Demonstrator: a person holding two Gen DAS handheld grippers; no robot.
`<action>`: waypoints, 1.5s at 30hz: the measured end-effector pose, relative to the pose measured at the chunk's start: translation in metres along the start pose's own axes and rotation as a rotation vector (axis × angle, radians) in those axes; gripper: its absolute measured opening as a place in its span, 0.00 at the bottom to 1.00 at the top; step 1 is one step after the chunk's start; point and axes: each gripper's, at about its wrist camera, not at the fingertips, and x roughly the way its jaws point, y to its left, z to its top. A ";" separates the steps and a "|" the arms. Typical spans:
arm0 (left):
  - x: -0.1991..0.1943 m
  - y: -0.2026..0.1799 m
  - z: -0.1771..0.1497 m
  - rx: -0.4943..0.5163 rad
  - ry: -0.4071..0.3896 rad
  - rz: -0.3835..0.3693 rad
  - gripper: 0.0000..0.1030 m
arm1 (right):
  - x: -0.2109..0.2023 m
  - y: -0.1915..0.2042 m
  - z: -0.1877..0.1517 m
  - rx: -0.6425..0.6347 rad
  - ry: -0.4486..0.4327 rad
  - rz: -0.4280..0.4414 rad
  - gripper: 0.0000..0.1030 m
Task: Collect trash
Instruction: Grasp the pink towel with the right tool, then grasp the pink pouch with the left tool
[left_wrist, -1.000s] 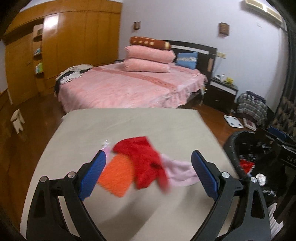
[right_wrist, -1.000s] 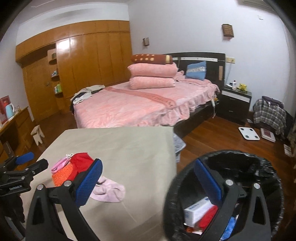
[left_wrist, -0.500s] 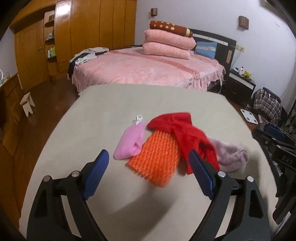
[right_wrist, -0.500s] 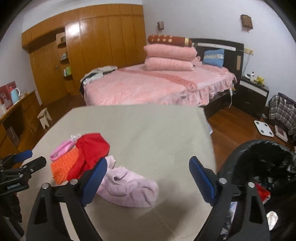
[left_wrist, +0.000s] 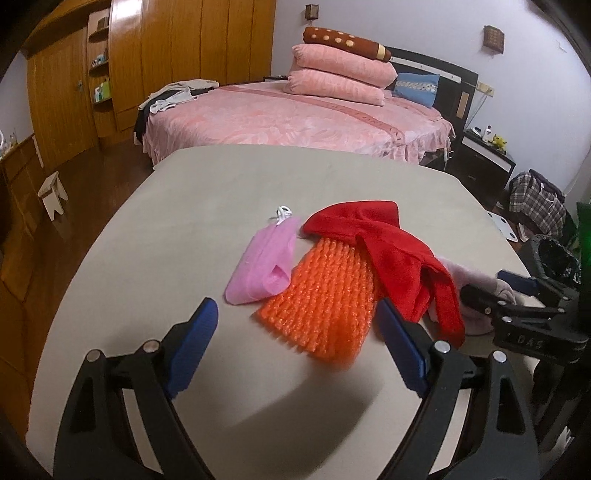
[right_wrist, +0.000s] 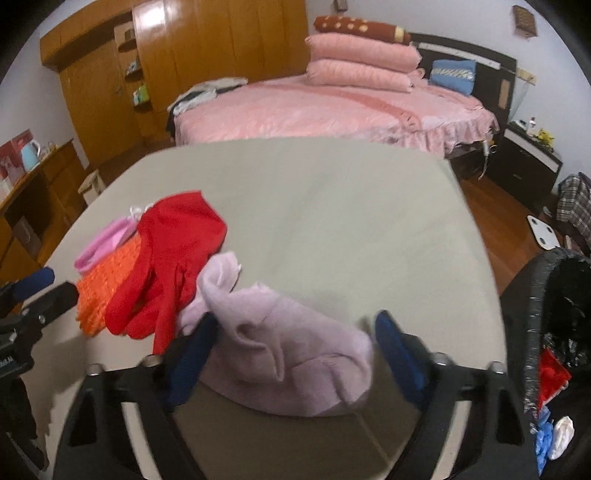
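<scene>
Right tongs (right_wrist: 295, 354): jaws closing around the lilac cloth (right_wrist: 288, 354), which lies between the blue pads; the left pad touches its edge, and the right pad stands just clear, so no pinch yet. Left tongs (left_wrist: 295, 347): spread wide, nothing gripped, the near end of the orange mesh (left_wrist: 325, 299) lying between the tips. All items rest on the beige counter (left_wrist: 332, 177). In the left wrist view, the pink pouch (left_wrist: 264, 266) lies at 10 o'clock from the mesh, touching it; the red glove (left_wrist: 391, 251) overlaps the mesh at 1 o'clock. The lilac cloth lies at 3 o'clock from the glove. The black-lined trash bin (right_wrist: 554, 314) stands beside the counter at 3 o'clock, holding scraps.
</scene>
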 end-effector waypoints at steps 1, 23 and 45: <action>0.001 0.000 0.000 0.000 0.002 0.000 0.82 | 0.002 0.001 0.000 -0.005 0.011 0.010 0.62; 0.017 0.012 0.027 -0.027 -0.007 0.026 0.82 | -0.038 -0.008 0.029 -0.011 -0.134 0.018 0.20; 0.053 0.033 0.033 -0.077 0.071 -0.038 0.16 | -0.020 -0.014 0.034 0.006 -0.116 -0.003 0.20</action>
